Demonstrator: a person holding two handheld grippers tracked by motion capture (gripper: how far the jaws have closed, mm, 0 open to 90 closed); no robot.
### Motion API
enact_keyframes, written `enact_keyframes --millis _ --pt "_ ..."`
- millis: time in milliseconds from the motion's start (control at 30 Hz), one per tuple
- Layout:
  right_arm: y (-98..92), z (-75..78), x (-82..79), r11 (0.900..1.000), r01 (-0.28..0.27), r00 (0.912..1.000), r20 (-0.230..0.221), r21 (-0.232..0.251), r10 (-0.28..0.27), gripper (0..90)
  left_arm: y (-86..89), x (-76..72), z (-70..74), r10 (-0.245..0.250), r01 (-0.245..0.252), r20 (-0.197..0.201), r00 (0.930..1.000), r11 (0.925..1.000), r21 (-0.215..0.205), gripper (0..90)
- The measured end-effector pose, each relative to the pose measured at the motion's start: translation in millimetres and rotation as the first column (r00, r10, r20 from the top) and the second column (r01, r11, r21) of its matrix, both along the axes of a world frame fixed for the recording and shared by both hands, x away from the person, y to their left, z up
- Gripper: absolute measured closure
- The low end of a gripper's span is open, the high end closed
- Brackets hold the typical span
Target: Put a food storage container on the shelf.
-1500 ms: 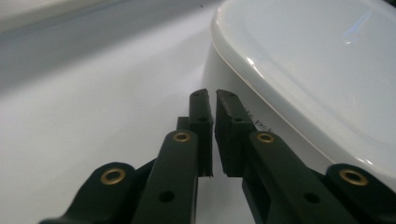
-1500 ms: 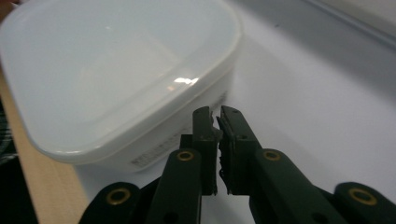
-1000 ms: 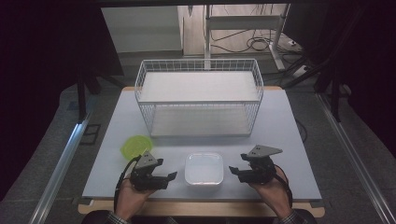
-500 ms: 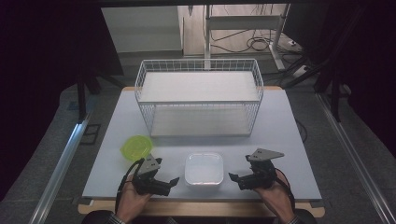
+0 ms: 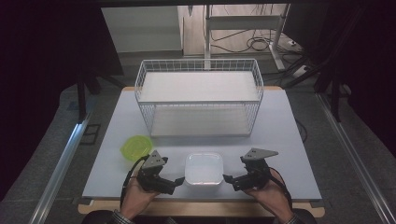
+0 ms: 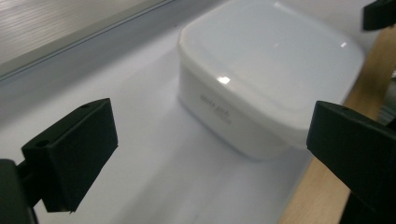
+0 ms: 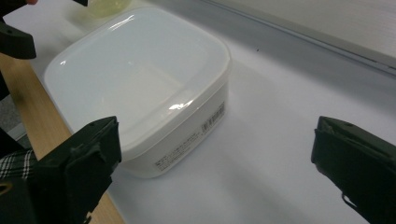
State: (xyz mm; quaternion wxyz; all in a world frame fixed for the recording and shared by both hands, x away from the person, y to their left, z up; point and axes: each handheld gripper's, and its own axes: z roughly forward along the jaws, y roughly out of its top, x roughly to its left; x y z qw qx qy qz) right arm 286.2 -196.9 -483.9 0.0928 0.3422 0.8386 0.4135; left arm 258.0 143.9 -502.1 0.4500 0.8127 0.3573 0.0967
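Observation:
A white square container (image 5: 203, 169) with its lid on stands near the table's front edge. My left gripper (image 5: 176, 181) lies just left of it, jaws pointing at its side. My right gripper (image 5: 228, 178) lies just right of it, mirrored. In the left gripper view the container (image 6: 271, 70) sits ahead of the left gripper (image 6: 215, 130), whose jaws stand wide and touch nothing. The right gripper view shows the same container (image 7: 135, 79) beyond the wide-spread right gripper (image 7: 219, 144). Both pairs of jaws have just been opening, with nothing gripped.
A yellow-green round lid or bowl (image 5: 136, 147) lies left of the container. A white wire basket (image 5: 198, 100) stands at the table's middle back. The table's wooden front edge (image 5: 201, 209) runs just below the hands.
Both hands have stayed almost where they were beside the container. Their jaws look spread a little wider than a second ago.

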Motion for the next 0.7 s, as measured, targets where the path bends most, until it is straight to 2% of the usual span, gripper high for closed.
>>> enact_keyframes --millis 133,267,567,700 --pt "5.5 2.9 -1.4 1.0 -0.016 0.9999 -0.008 -0.02 0.015 9.3 -9.4 5.5 4.0 -0.018 0.018 -0.008 0.9998 0.9998 0.005 3.9" --pt "11.1 7.4 -1.8 0.999 -0.037 0.9993 0.004 -0.022 0.037 16.5 -17.1 9.8 6.0 -0.036 0.036 -0.011 0.9993 0.9993 0.015 7.0" --pt "24.6 1.8 9.3 0.998 -0.066 0.9955 -0.07 -0.016 0.065 19.4 -26.8 23.2 -1.0 -0.061 0.062 -0.065 0.996 0.9981 0.006 9.6" --pt "29.7 -1.0 14.2 0.997 -0.078 0.9904 -0.115 0.002 0.077 21.2 -25.7 27.6 -6.2 -0.082 0.076 -0.118 0.9896 0.9957 -0.053 10.2"
